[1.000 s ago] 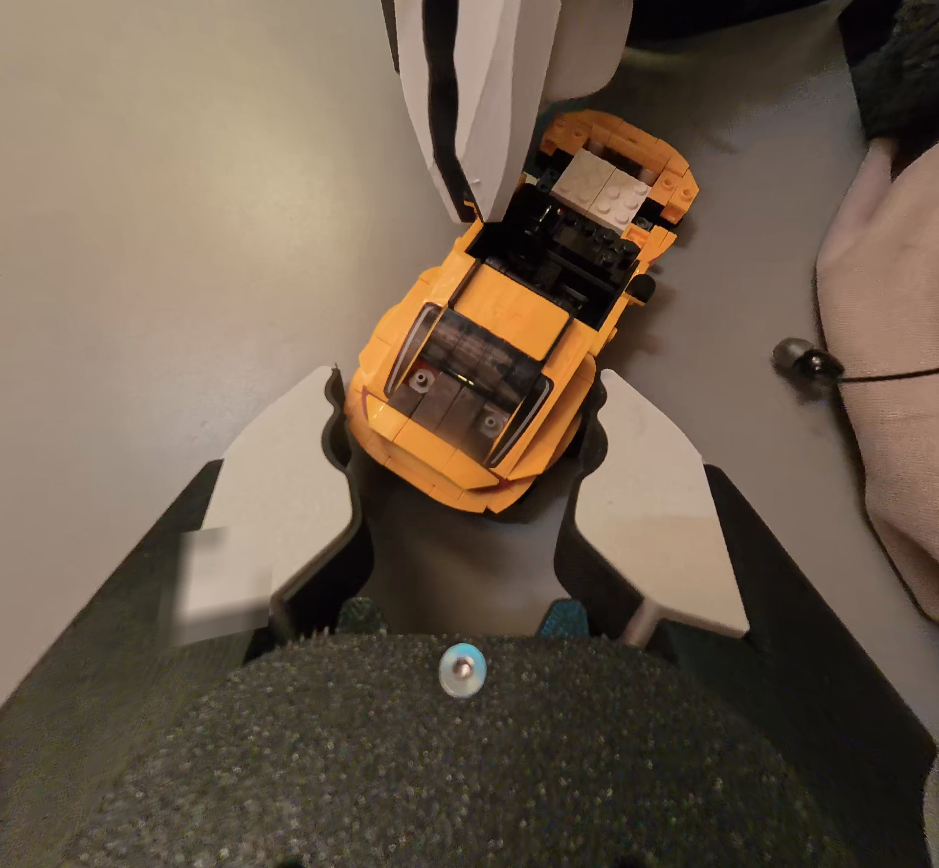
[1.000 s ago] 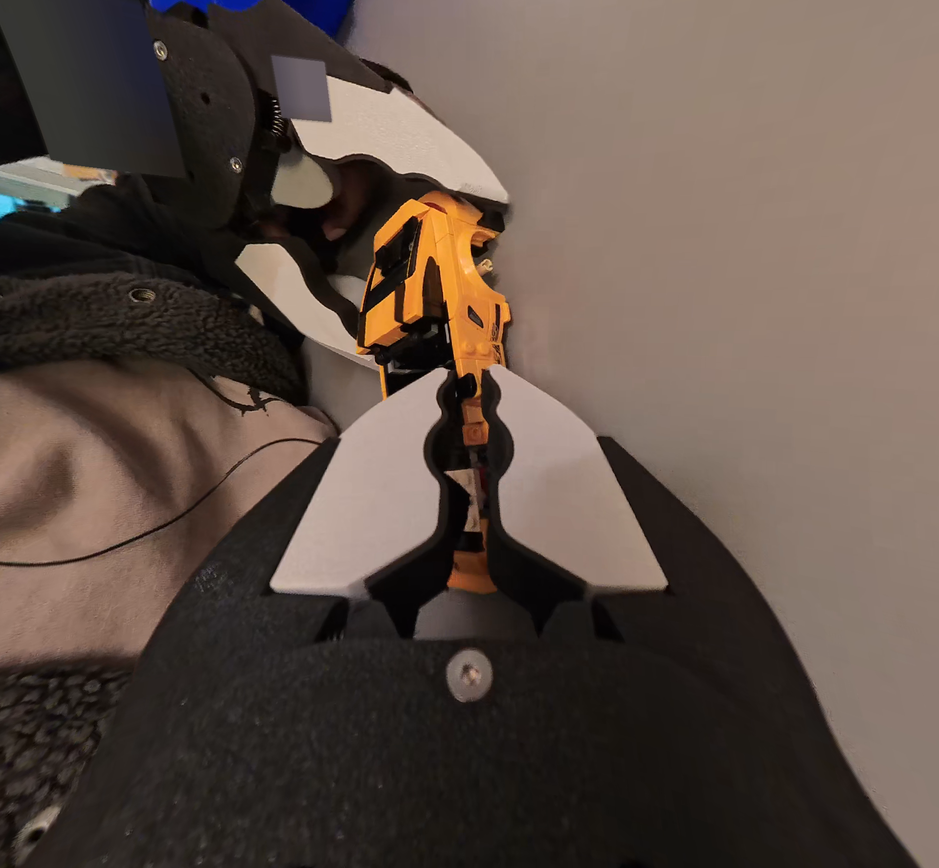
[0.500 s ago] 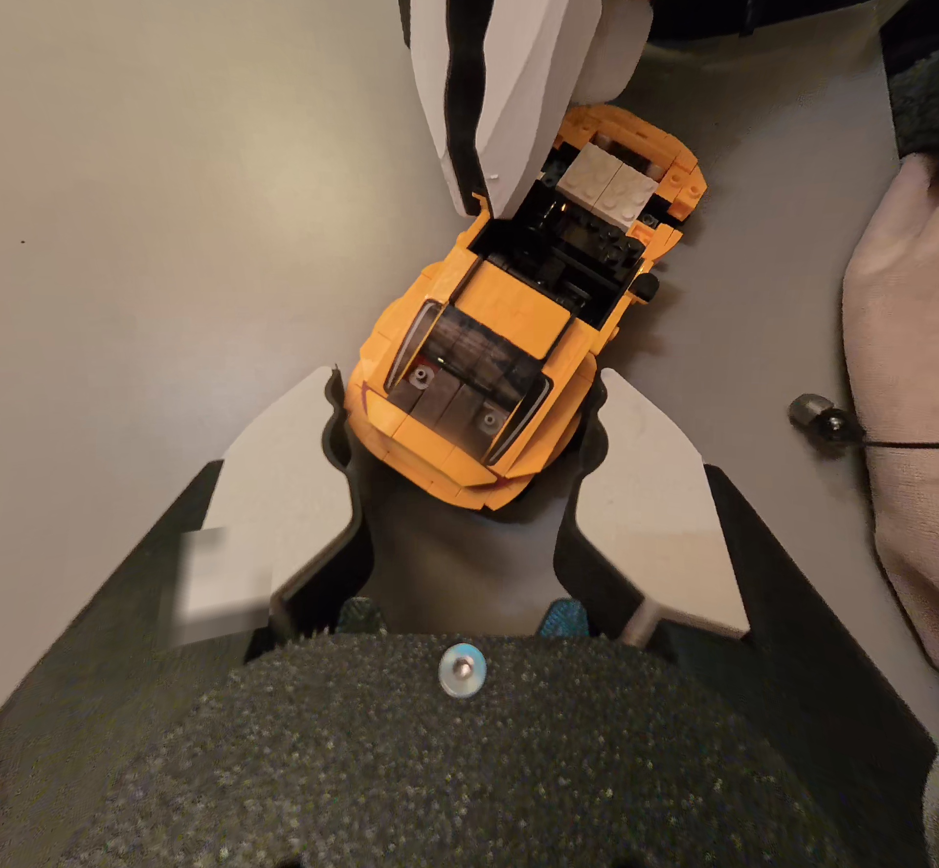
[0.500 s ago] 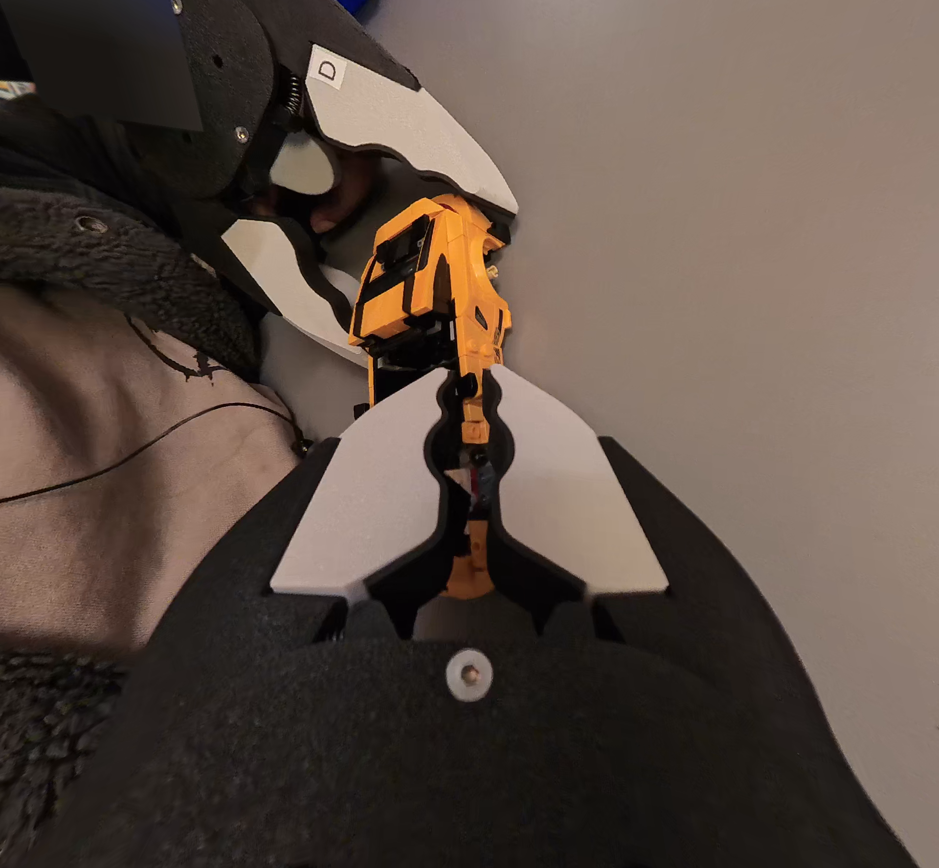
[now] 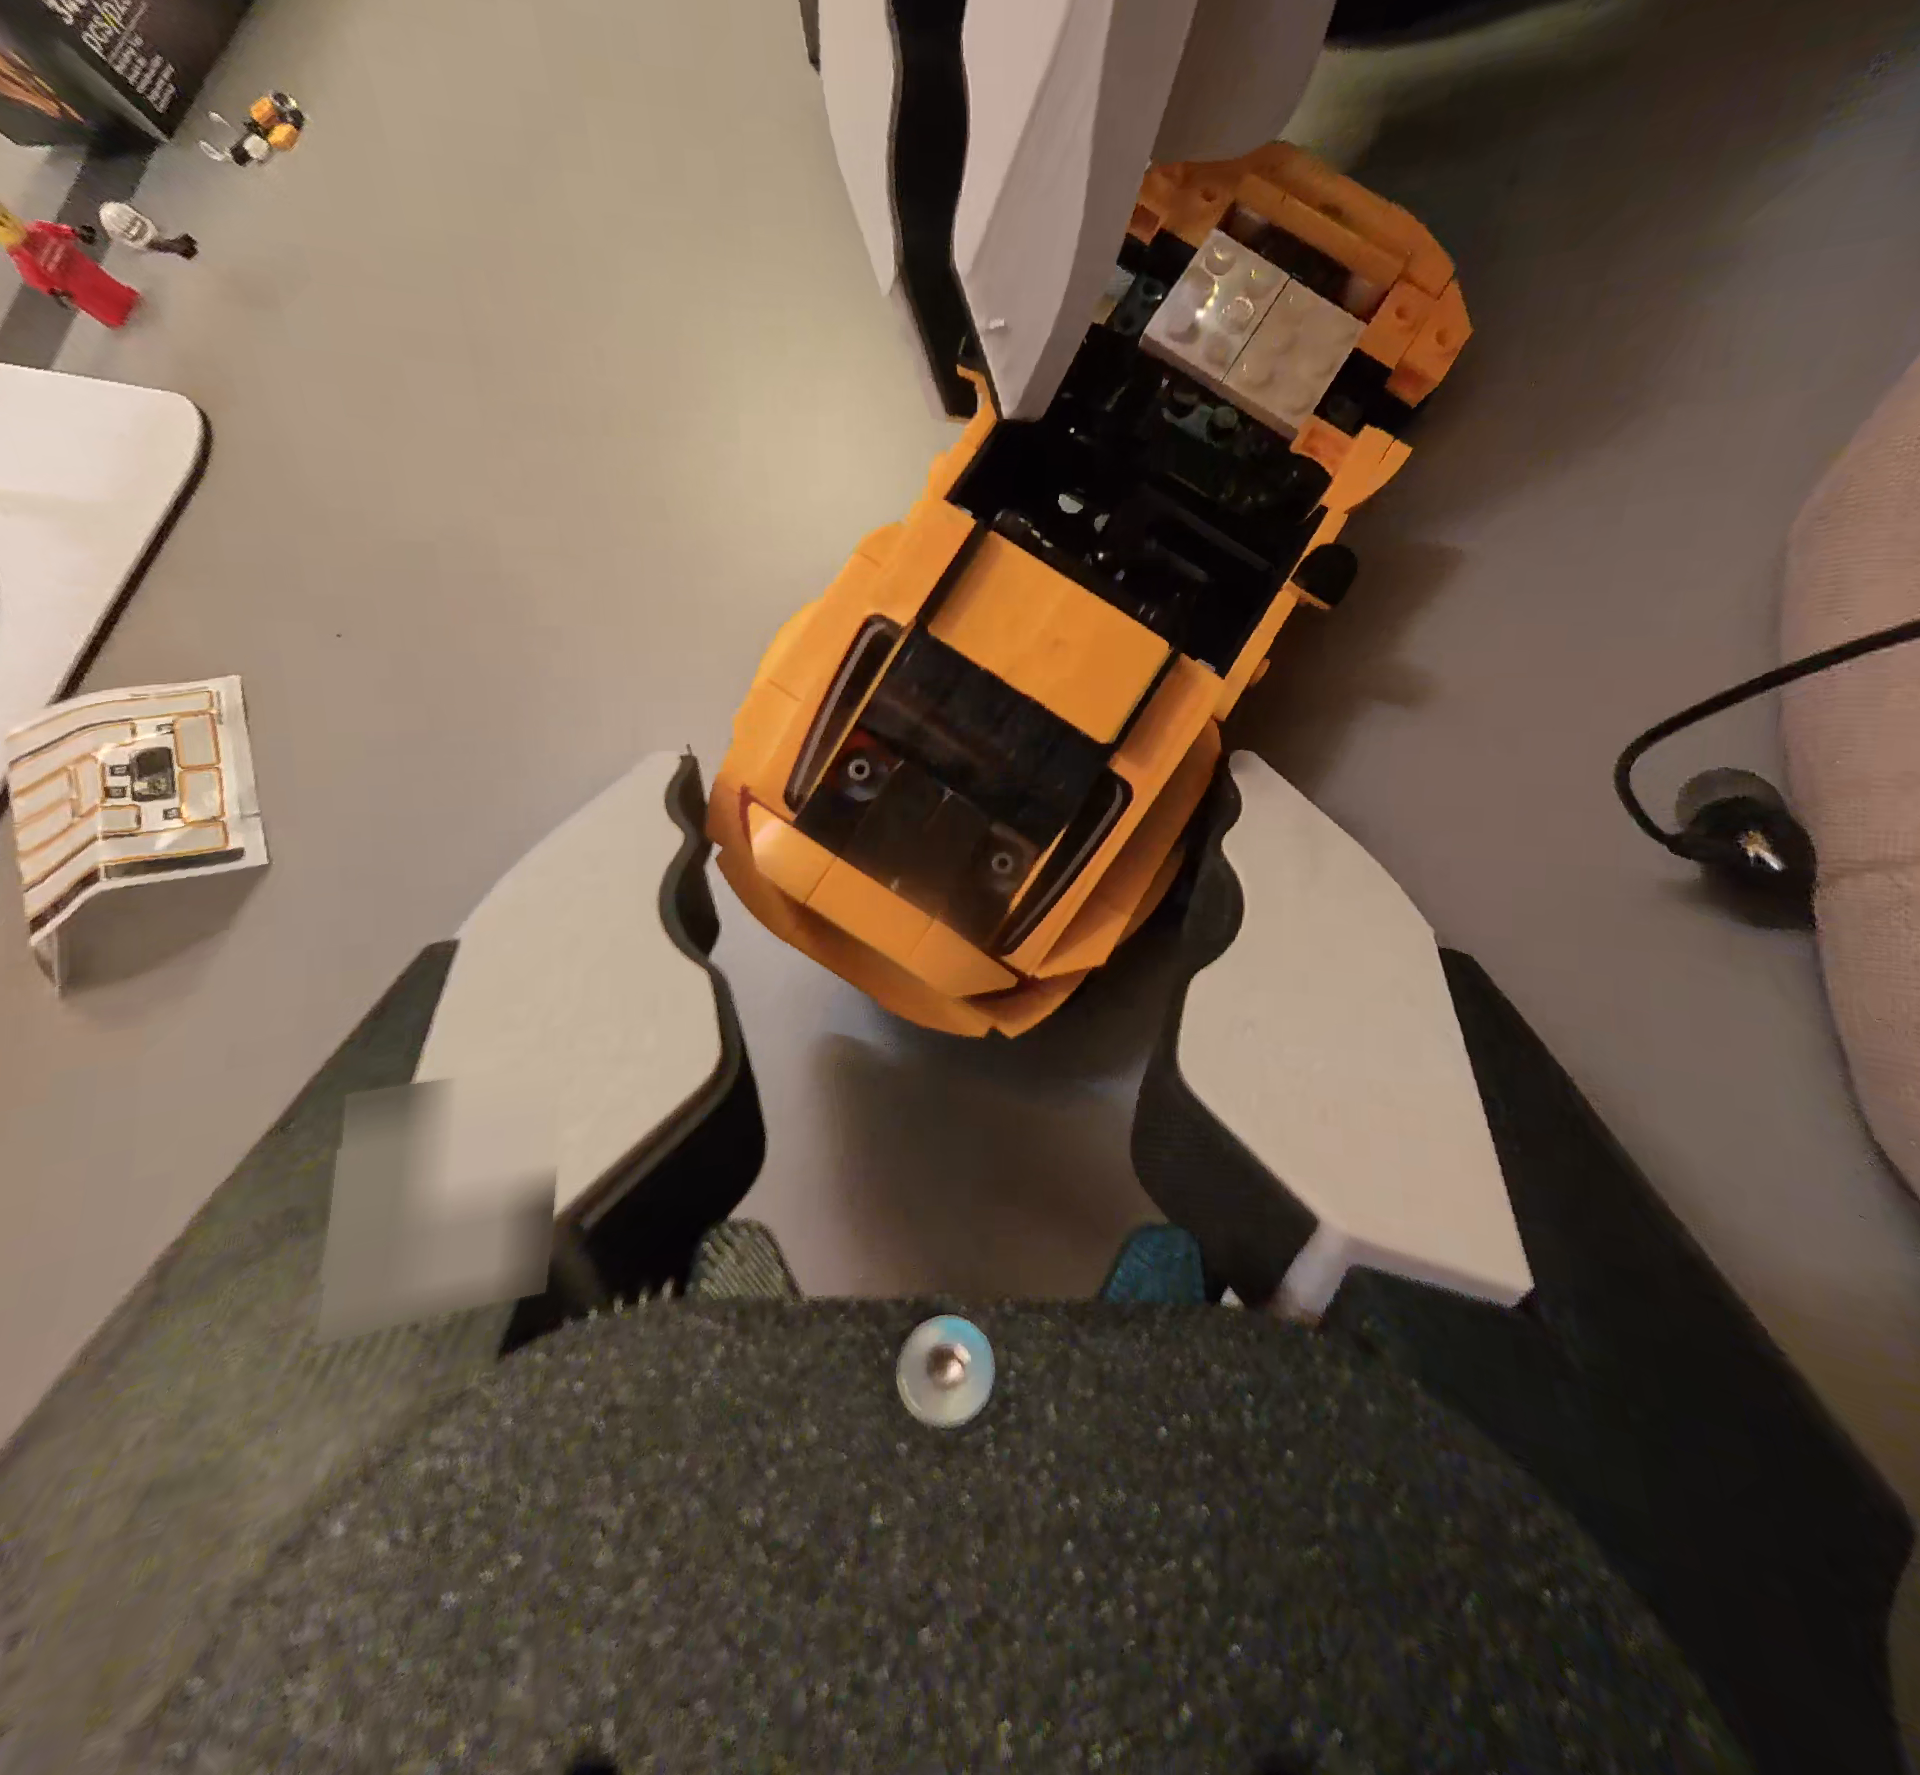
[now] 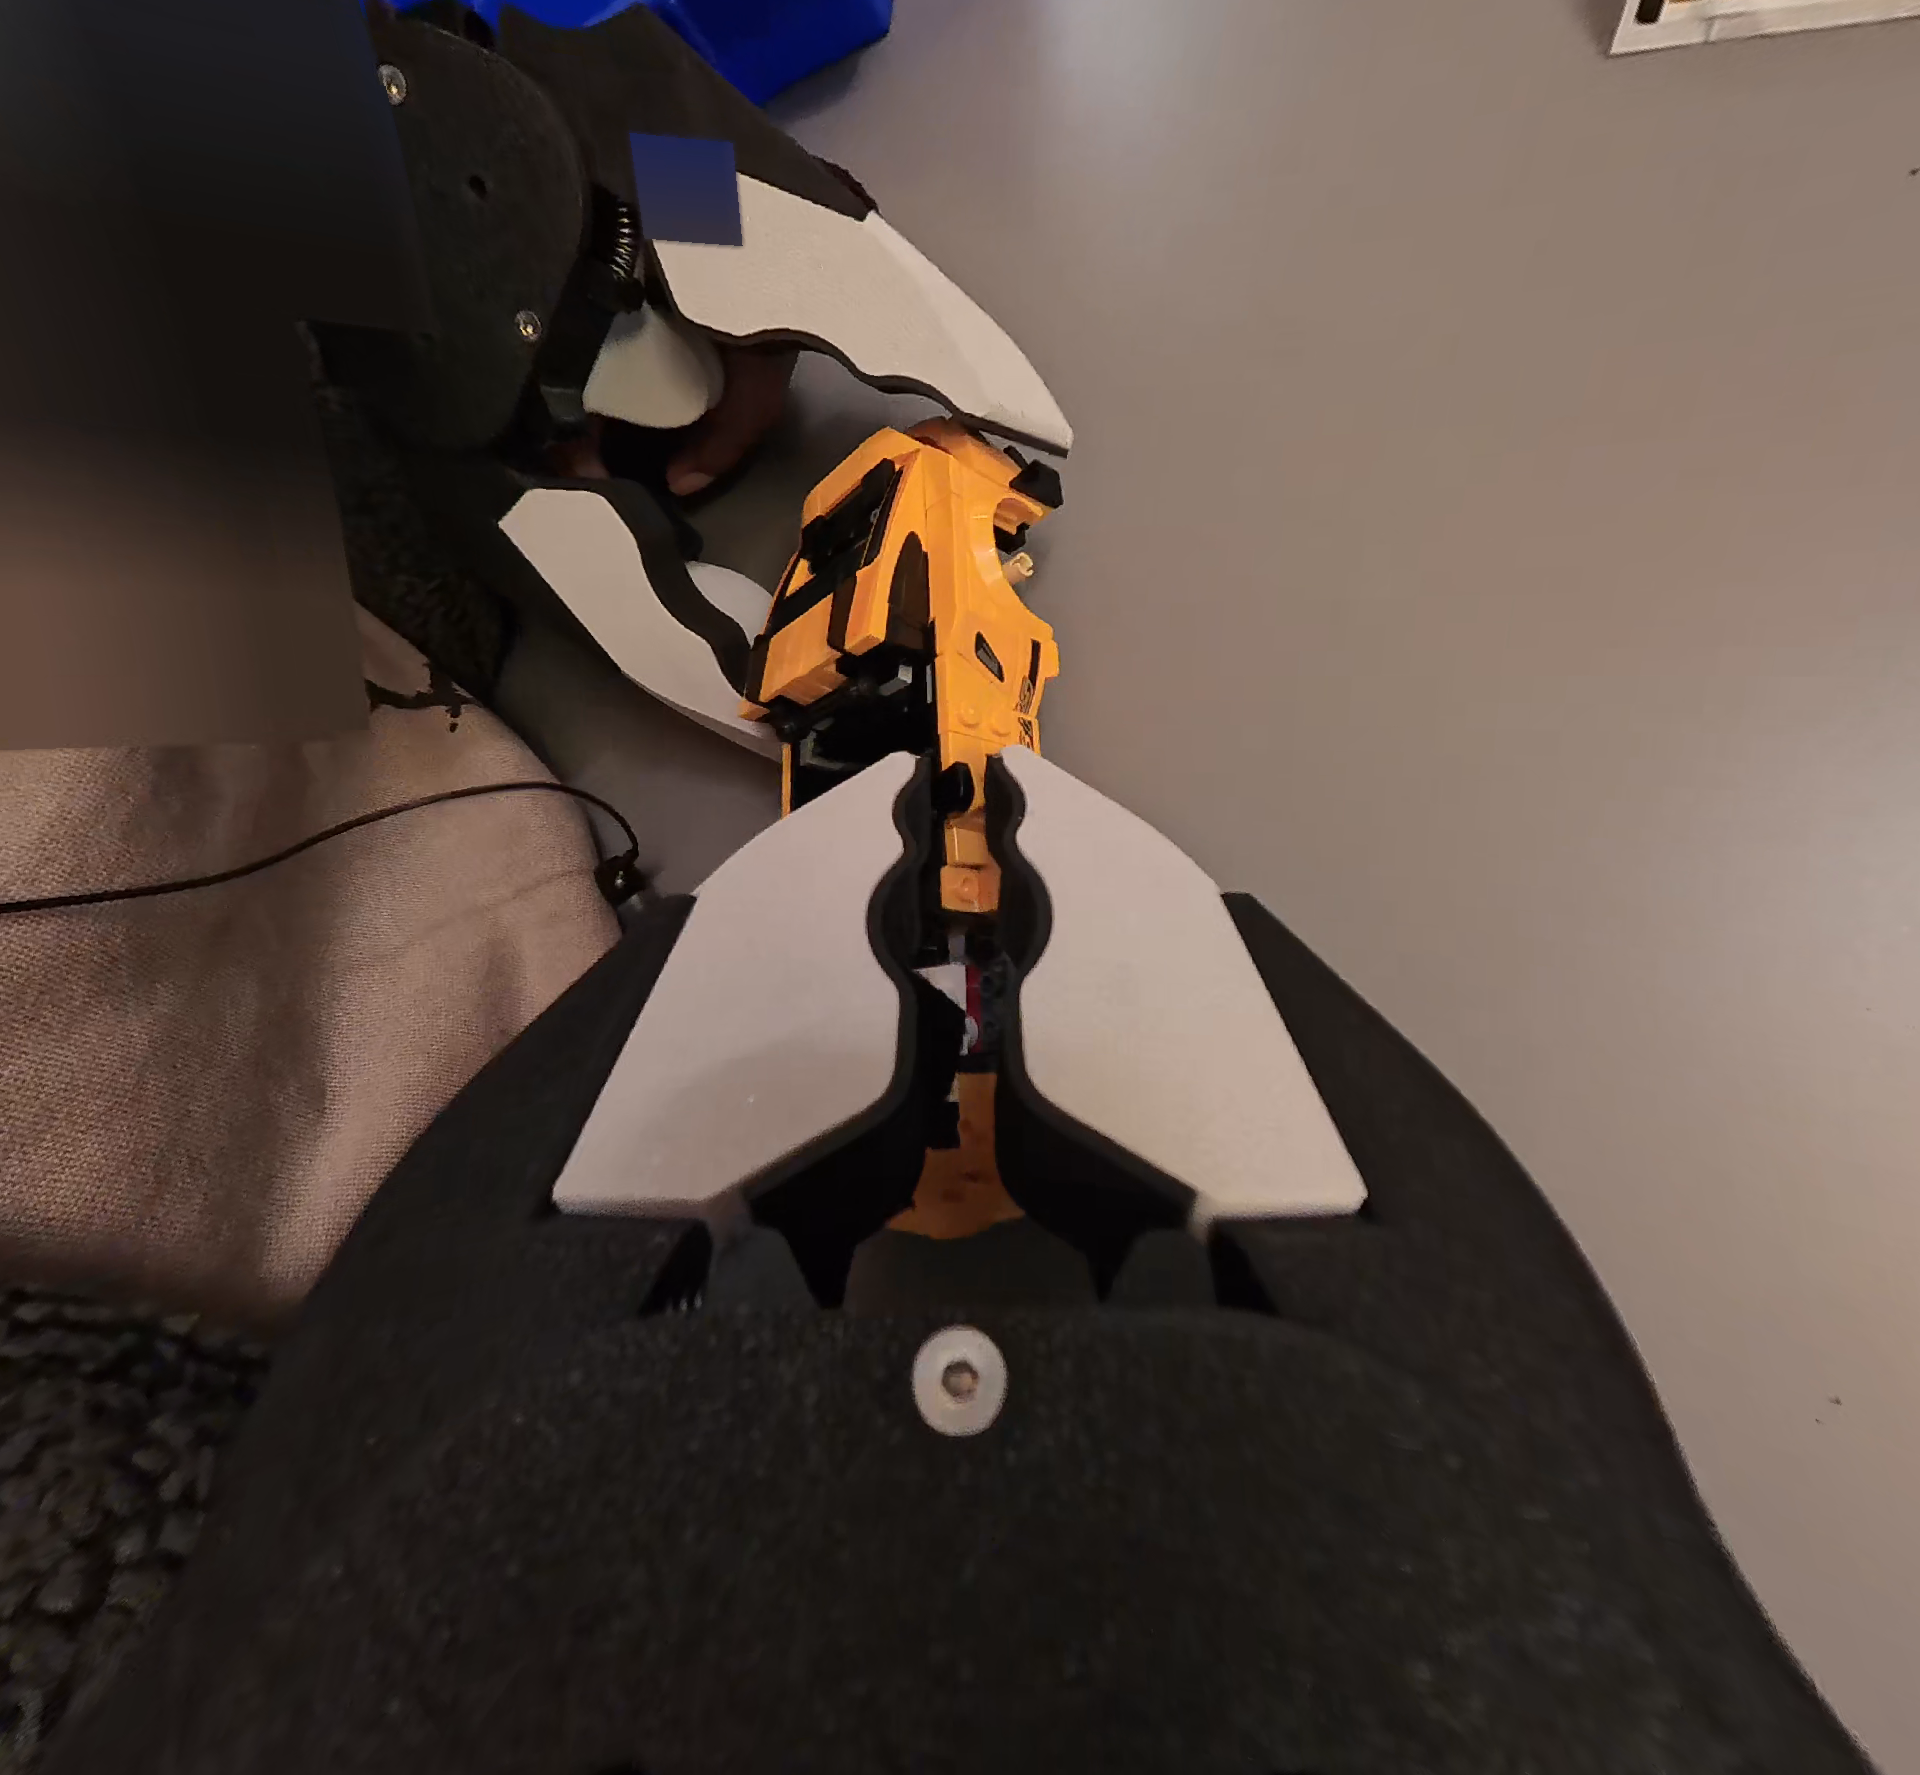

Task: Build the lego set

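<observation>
Left wrist view: left hand-held gripper (image 5: 956, 852) hugs the orange car (image 5: 1081, 645); right hand-held gripper (image 6: 956, 811) pinches its side wall, which could pop off.

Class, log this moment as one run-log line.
left gripper: around orange lego car front | right gripper: shut on car's side | roof: open | table

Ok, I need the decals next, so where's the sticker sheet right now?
The sticker sheet lies flat on the grey table at the left edge of the left wrist view, left of the orange car and just below a white rounded board.
</observation>
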The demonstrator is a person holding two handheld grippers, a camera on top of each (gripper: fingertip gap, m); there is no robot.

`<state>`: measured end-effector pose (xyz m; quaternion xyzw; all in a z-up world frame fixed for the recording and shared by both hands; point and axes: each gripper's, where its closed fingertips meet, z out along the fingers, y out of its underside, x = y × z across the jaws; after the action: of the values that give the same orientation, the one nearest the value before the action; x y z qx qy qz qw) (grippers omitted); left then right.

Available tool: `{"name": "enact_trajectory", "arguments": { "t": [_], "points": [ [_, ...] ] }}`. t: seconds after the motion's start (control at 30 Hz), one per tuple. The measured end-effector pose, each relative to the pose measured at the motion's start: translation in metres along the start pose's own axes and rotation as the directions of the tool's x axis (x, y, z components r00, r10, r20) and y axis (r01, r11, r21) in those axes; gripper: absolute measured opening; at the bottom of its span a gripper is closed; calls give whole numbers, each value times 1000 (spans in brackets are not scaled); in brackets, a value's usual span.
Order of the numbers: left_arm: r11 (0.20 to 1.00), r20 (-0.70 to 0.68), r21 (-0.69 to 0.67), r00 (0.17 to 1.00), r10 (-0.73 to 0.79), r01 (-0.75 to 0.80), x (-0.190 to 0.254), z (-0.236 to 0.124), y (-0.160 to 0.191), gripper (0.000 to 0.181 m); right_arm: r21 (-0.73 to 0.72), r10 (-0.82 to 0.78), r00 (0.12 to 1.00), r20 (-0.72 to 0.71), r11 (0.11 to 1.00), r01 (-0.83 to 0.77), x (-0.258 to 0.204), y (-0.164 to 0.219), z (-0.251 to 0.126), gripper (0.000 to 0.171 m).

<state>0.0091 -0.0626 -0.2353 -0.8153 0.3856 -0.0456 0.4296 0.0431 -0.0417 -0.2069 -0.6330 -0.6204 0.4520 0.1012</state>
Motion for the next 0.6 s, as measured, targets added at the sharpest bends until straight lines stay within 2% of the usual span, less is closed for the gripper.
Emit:
{"name": "enact_trajectory", "arguments": {
  "t": [0.37, 0.6],
  "points": [
    [1000, 18, -9, 1000, -23, 23, 0, 0, 0, 90, -44, -29, 996, -80, 999, 26, 2, -3, 1, 9],
    [999, 10, -7, 999, -33, 33, 1, 0, 1, 90, -7, -4, 998, -64, 1000, 3, 4, -1, 2, 9]
  ]
}}
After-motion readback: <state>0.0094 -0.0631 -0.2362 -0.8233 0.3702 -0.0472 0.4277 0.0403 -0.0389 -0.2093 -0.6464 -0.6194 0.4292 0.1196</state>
